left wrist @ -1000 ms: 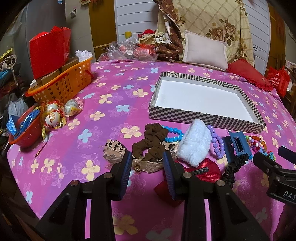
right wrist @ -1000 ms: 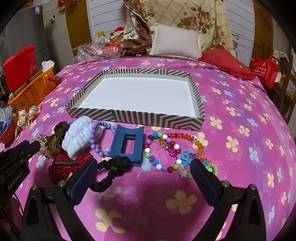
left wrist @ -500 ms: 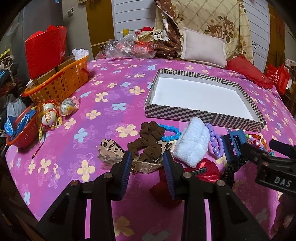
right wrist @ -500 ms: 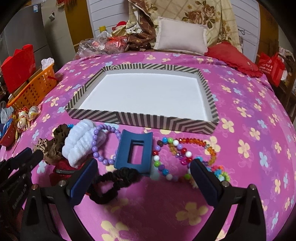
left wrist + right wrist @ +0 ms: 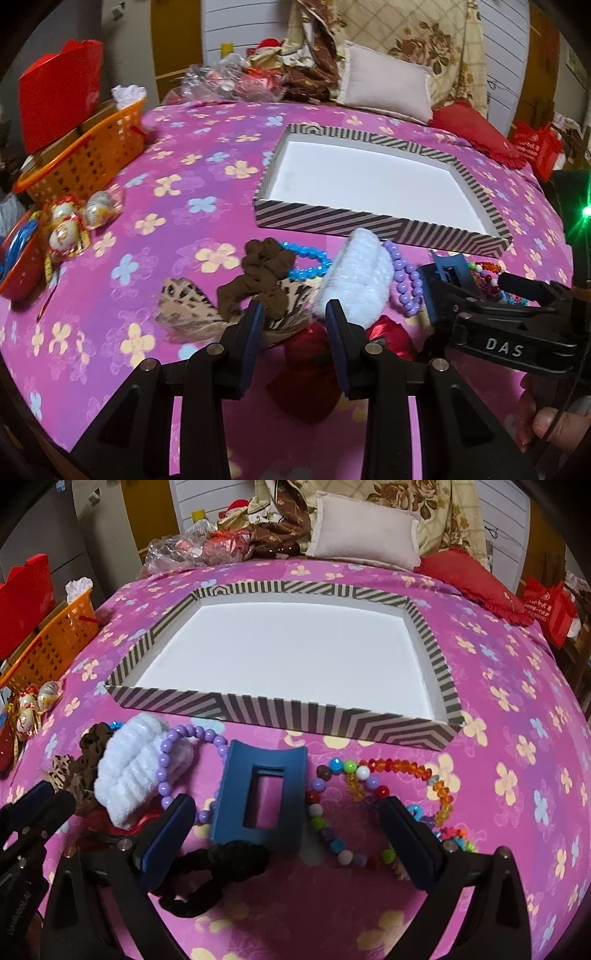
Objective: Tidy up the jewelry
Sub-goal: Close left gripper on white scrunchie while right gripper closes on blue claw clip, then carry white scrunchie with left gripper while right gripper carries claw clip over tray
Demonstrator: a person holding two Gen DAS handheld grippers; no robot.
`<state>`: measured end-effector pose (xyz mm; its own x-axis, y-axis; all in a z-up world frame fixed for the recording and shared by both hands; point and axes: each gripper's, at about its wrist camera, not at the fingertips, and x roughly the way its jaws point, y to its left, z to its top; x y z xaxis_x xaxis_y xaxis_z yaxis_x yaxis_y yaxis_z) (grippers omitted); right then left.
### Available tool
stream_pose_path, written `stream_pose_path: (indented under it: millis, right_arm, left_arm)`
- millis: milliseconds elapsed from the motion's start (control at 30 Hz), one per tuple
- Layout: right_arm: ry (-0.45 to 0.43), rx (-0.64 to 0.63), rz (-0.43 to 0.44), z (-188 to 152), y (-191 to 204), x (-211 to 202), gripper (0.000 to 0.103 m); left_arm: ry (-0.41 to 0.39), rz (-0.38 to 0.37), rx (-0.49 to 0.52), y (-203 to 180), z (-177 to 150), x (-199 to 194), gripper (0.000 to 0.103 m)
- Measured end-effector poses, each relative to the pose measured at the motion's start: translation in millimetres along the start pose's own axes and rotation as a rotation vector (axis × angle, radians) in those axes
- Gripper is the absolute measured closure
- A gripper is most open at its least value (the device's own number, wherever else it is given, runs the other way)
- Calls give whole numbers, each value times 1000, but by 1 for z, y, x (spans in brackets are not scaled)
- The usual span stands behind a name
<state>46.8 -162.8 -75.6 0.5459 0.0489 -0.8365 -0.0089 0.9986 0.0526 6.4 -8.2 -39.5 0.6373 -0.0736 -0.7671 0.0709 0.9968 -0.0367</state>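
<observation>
A striped box lid with a white inside (image 5: pixel 288 716) (image 5: pixel 332 218) lies on the pink flowered bed. In front of it lie a blue hair claw (image 5: pixel 258 794), a black scrunchie (image 5: pixel 218 867), colourful bead bracelets (image 5: pixel 354 786), a purple bead bracelet (image 5: pixel 177 746), a white fluffy scrunchie (image 5: pixel 358 277) (image 5: pixel 136 768), a brown scrunchie (image 5: pixel 266 273), a blue bead bracelet (image 5: pixel 306 262), a leopard-print piece (image 5: pixel 184 306) and a red bow (image 5: pixel 310 354). My right gripper (image 5: pixel 288 838) is open wide, straddling the hair claw. My left gripper (image 5: pixel 295 325) is partly open over the red bow, holding nothing.
An orange basket (image 5: pixel 85 155) with a red bag (image 5: pixel 59 96) stands at the left. Wrapped eggs (image 5: pixel 70 221) and a red bowl (image 5: pixel 18 258) lie at the left edge. Pillows (image 5: pixel 388 88) and bags are piled at the far end.
Both grippers have moved forward and lower toward the pile. The right gripper now straddles the blue hair claw. The left gripper is over the red bow.
</observation>
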Motion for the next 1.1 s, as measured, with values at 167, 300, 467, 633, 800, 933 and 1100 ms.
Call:
stream_pose_path:
  millis: [167, 300, 467, 633, 800, 933, 1100]
  right_arm:
    - [19, -37, -7, 3, -4, 5, 10]
    - [11, -74, -15, 4, -2, 2, 18]
    - [24, -84, 6, 5, -1, 1, 22]
    - [45, -64, 56, 5, -8, 4, 22]
    - [58, -53, 87, 6, -11, 7, 22]
    - [72, -57, 90, 5, -10, 10, 22]
    - [67, -48, 98, 6, -10, 11, 22]
  left_arm:
    - [34, -60, 62, -11, 9, 9, 68]
    - [73, -103, 76, -11, 13, 18, 68]
    - [119, -201, 68, -9, 15, 29, 68]
    - [168, -260, 83, -7, 18, 35, 68]
    - [199, -342, 108, -4, 23, 37, 63]
    - [207, -358, 135, -4, 25, 37, 62]
    - [214, -347, 136, -3, 27, 44, 62]
